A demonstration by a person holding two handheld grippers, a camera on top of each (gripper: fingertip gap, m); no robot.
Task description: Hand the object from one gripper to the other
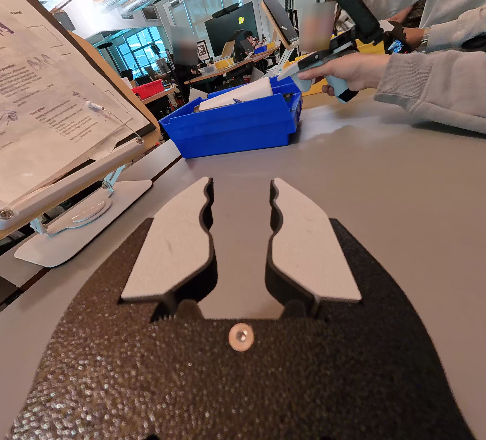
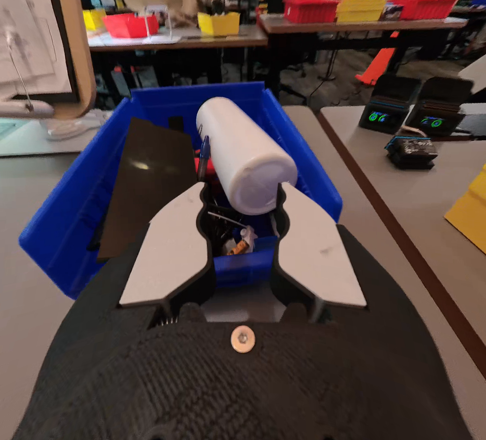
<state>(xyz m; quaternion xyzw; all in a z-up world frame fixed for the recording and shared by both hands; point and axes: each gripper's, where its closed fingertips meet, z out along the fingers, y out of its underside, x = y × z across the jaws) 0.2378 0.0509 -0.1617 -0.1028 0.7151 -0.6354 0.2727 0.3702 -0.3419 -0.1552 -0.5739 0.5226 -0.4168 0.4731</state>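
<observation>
We're hovering the right gripper [image 2: 240,185], fingers spread, over the blue plastic bin [image 2: 79,191]; the white plastic cylinder [image 2: 244,162] is lying just ahead, touching neither finger as far as we can tell. Our left gripper [image 1: 240,183] is waiting empty, fingers apart, over the grey table [image 1: 368,177].

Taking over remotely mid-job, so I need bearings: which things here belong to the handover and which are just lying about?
Job:
right gripper, open over the blue bin
left gripper, open, empty, above the table
white cylinder, likely the pick, lying in the bin

Lying about:
black sheet
blue pen
document stand
battery chargers
</observation>
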